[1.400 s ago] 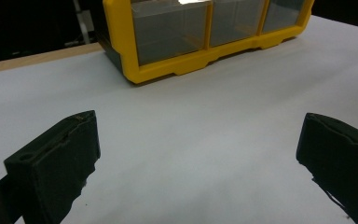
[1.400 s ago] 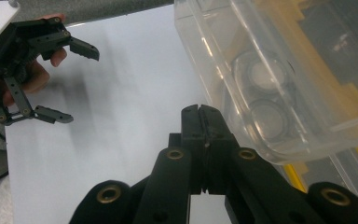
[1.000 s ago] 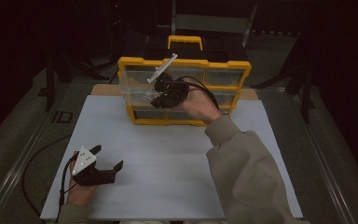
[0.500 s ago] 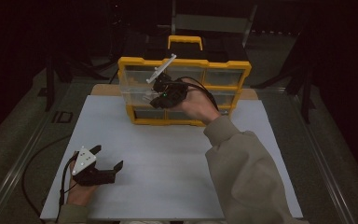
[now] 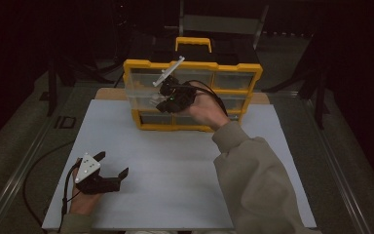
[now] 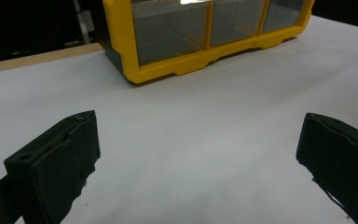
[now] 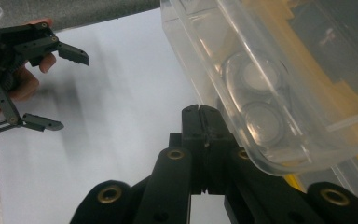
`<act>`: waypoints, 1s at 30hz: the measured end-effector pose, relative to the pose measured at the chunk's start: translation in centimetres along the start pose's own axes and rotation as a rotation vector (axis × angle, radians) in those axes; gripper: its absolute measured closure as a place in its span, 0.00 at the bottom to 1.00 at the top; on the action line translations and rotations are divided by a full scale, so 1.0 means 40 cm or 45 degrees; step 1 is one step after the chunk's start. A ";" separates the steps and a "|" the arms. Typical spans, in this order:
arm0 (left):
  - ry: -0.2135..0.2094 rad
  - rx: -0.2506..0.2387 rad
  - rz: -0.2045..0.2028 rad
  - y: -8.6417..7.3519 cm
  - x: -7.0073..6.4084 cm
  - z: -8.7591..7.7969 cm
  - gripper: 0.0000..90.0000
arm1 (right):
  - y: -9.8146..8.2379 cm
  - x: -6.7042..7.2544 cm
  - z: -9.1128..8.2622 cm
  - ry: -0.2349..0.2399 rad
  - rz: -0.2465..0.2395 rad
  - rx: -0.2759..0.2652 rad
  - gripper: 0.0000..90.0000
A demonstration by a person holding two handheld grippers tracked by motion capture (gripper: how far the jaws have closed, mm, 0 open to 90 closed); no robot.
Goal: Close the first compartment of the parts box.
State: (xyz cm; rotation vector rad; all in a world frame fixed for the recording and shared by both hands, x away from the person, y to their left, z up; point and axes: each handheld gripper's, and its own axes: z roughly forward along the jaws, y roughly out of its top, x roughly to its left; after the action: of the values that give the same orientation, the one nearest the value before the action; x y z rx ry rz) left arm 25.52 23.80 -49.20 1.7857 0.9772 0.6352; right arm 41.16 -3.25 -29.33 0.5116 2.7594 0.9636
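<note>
From the high view, a white sheet (image 5: 175,165) covers the table in a dark room, a yellow-framed organizer box (image 5: 193,95) with a handle stands upright at its far edge, the right gripper (image 5: 168,100) is up against the box's clear drawers, and the left gripper (image 5: 109,171) rests near the sheet's front left corner, well apart from the box. In the left gripper view the two black jaws stand wide apart with nothing between them (just bare white sheet (image 6: 205,140)), and the organizer's yellow frame (image 6: 186,65) sits ahead on it. In the right gripper view the jaws are pressed together, whether they pinch the edge of the clear plastic drawer (image 7: 270,93) beside their tips I cannot tell, and the left gripper (image 7: 51,88) shows open farther off over the sheet.
</note>
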 end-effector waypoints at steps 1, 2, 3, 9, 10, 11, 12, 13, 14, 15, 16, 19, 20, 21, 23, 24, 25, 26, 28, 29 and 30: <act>0.000 0.000 0.000 0.000 0.000 0.000 0.00 | 0.000 0.000 0.000 -0.001 0.000 -0.001 1.00; 0.000 0.000 0.000 0.000 0.000 0.000 0.00 | 0.000 -0.001 0.000 -0.002 0.002 -0.002 1.00; 0.000 0.000 0.000 0.000 0.000 0.000 0.00 | 0.000 -0.002 0.000 -0.001 0.003 -0.004 1.00; 0.001 0.000 0.001 0.000 0.000 0.000 0.00 | 0.000 -0.002 0.002 -0.007 0.009 -0.011 1.00; 0.001 0.001 0.001 0.000 0.000 0.000 0.00 | 0.000 -0.002 0.002 -0.007 0.010 -0.014 1.00; 0.001 0.000 0.000 0.000 0.000 0.000 0.00 | 0.000 -0.002 0.003 -0.009 0.011 -0.016 1.00; 0.001 0.001 0.000 0.000 0.000 0.000 0.00 | 0.001 -0.003 0.003 -0.011 0.009 -0.017 1.00; 0.001 0.001 0.000 0.000 0.000 0.000 0.00 | 0.001 -0.004 0.003 -0.015 0.013 -0.017 1.00; 0.001 0.000 -0.001 0.000 0.000 0.000 0.00 | 0.001 -0.004 0.003 -0.020 0.016 -0.017 1.00; 0.000 0.001 0.000 0.000 0.000 0.000 0.00 | 0.001 -0.005 0.004 -0.019 0.019 -0.018 1.00; 0.001 0.001 0.000 0.000 0.000 0.000 0.00 | 0.002 -0.005 0.004 -0.022 0.019 -0.019 1.00; 0.001 0.000 0.001 0.000 0.000 0.000 0.00 | 0.002 -0.006 0.005 -0.029 0.022 -0.023 1.00; 0.001 0.000 0.001 0.000 0.000 0.000 0.00 | 0.002 -0.006 0.005 -0.032 0.023 -0.023 1.00; 0.001 0.001 0.001 0.000 0.000 0.000 0.00 | 0.002 -0.006 0.006 -0.033 0.024 -0.025 1.00; 0.001 0.001 0.001 0.000 0.000 0.000 0.00 | 0.003 -0.006 0.006 -0.038 0.025 -0.026 1.00; 0.001 0.000 0.001 0.000 0.000 0.000 0.00 | 0.003 -0.007 0.007 -0.043 0.026 -0.026 1.00; 0.001 0.001 0.001 0.000 0.000 0.000 0.00 | 0.002 -0.008 0.007 -0.046 0.028 -0.029 1.00; 0.001 0.000 0.001 0.000 0.000 0.000 0.00 | 0.002 -0.009 0.007 -0.048 0.030 -0.031 1.00; 0.001 0.000 0.001 0.000 0.000 0.000 0.00 | 0.001 -0.009 0.007 -0.055 0.035 -0.033 1.00; 0.001 0.000 -0.001 0.000 0.000 0.000 0.00 | 0.001 -0.009 0.008 -0.060 0.037 -0.033 1.00; 0.001 0.001 0.000 0.000 0.000 0.000 0.00 | 0.001 -0.010 0.008 -0.059 0.038 -0.035 1.00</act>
State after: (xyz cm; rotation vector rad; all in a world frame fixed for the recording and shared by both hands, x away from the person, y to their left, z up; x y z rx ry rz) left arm 25.52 23.79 -49.22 1.7861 0.9776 0.6356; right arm 41.63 -3.17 -29.52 0.5653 2.7012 0.9825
